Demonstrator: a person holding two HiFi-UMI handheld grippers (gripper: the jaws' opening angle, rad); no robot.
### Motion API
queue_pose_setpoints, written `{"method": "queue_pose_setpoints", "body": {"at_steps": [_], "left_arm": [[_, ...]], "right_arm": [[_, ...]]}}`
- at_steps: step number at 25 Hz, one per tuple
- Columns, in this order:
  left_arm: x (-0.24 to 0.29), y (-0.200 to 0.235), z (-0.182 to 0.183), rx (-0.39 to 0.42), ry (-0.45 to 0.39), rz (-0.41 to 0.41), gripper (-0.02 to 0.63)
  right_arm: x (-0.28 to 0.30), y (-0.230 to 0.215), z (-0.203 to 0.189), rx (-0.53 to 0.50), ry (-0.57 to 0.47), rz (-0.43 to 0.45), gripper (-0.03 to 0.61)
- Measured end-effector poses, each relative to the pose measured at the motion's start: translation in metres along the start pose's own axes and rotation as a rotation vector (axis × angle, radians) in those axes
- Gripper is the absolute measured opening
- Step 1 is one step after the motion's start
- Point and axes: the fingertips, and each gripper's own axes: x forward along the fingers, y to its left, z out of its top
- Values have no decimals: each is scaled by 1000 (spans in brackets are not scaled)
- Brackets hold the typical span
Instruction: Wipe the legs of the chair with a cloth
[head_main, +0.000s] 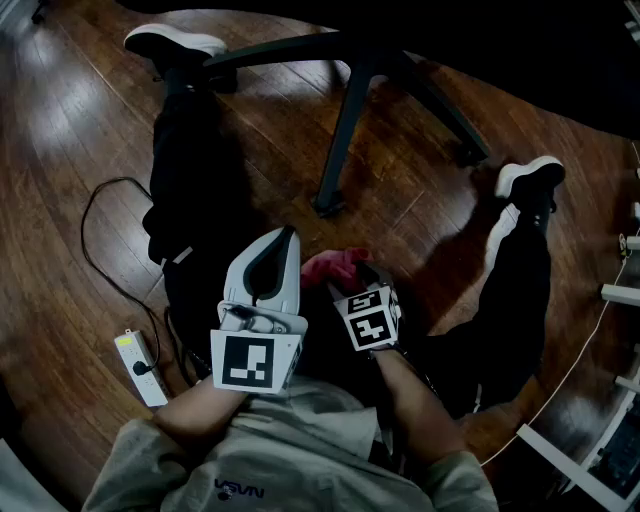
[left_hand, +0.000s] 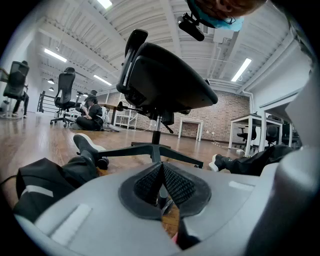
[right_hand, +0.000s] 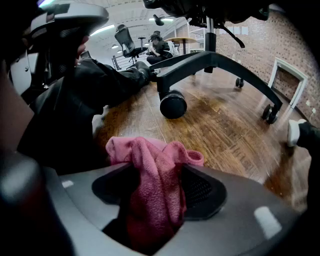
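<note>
cloth (right_hand: 152, 185) clamped in right gripper (right_hand: 156, 192)

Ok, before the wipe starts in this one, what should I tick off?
1. Cloth clamped in right claw: ok, pink folds bunched between the jaws.
2. Left claw free: ok, shut on nothing.
3. Nearest chair leg within reach: ok, straight ahead of both claws.
4. Cloth touching that leg: not ok, apart from it.
5. Power strip out of the way: ok, well off to the left.
6. Dirt on the leg: cannot tell.
</note>
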Motion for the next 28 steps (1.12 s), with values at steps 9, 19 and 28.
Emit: {"method": "queue_pose_setpoints", "body": {"at_steps": [9, 19, 28], "left_arm": [[1, 9, 15, -34, -22, 19, 6], [35, 36, 65, -37, -119, 86, 6], [55, 39, 46, -86, -72, 89, 6]], "right_arm": [[-73, -1, 92, -30, -266, -5, 83], [-69, -115, 285, -21, -507, -163, 83], [-38, -93, 238, 7, -419, -92, 81]]}}
